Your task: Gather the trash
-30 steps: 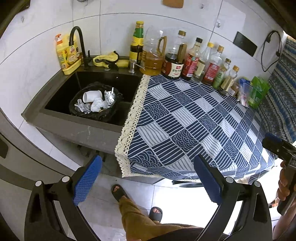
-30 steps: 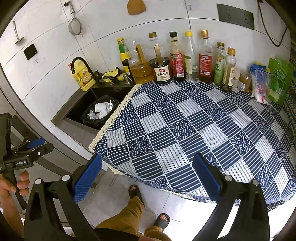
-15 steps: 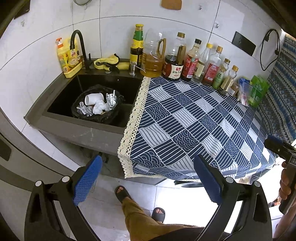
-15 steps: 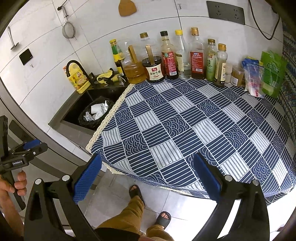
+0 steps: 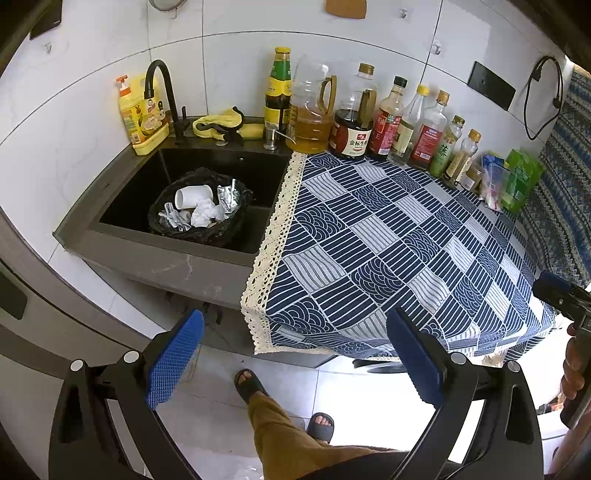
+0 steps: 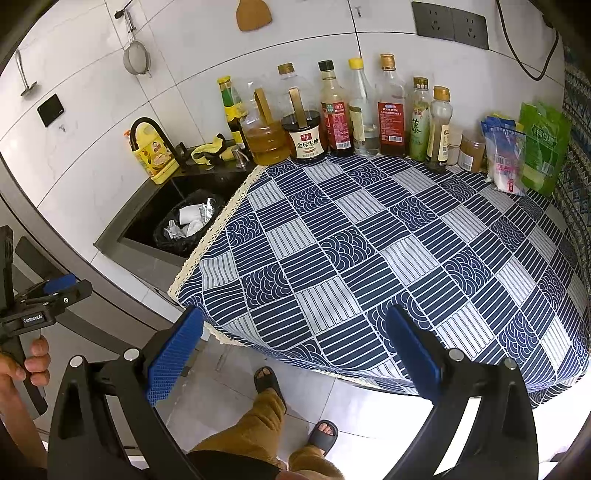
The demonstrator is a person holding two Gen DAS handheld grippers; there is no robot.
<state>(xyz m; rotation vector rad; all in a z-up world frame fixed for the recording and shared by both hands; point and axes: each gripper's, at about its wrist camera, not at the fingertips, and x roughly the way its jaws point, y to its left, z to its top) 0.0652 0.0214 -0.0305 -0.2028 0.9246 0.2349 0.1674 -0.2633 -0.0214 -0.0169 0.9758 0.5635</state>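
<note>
**Two grippers spread wide, trash sitting in the sink bag**

Two released grippers hang in front of the counter with nothing between their blue pads. Your left gripper [image 5: 295, 363] sits low before the front edge, jaws wide apart, above the tiled floor and your sandalled foot [image 5: 250, 384]. Your right gripper [image 6: 295, 360] is likewise fully spread, held off the near edge of the blue patterned tablecloth [image 6: 388, 240].

The left wrist view gives you the clearer look at the trash: a black trash bag [image 5: 201, 210] stands inside the dark sink [image 5: 122, 195], holding a white paper cup [image 5: 192, 195] on its side, crumpled white paper [image 5: 206, 214] and pieces of foil [image 5: 229, 197]. From the right wrist view the same bag [image 6: 188, 225] is small and partly cut off by the lace edge of the cloth.

The right wrist view shows what the left misses: a strainer [image 6: 136, 61] hanging on the tiled wall and a double wall socket [image 6: 450, 24]. It also catches your left hand [image 6: 22, 365] wrapped round its gripper handle at the frame's left edge.

Both views show the black faucet [image 5: 164, 96], the yellow detergent bottle [image 5: 142, 114] beside it, and the row of sauce and oil bottles [image 6: 332, 110] along the wall.
</note>
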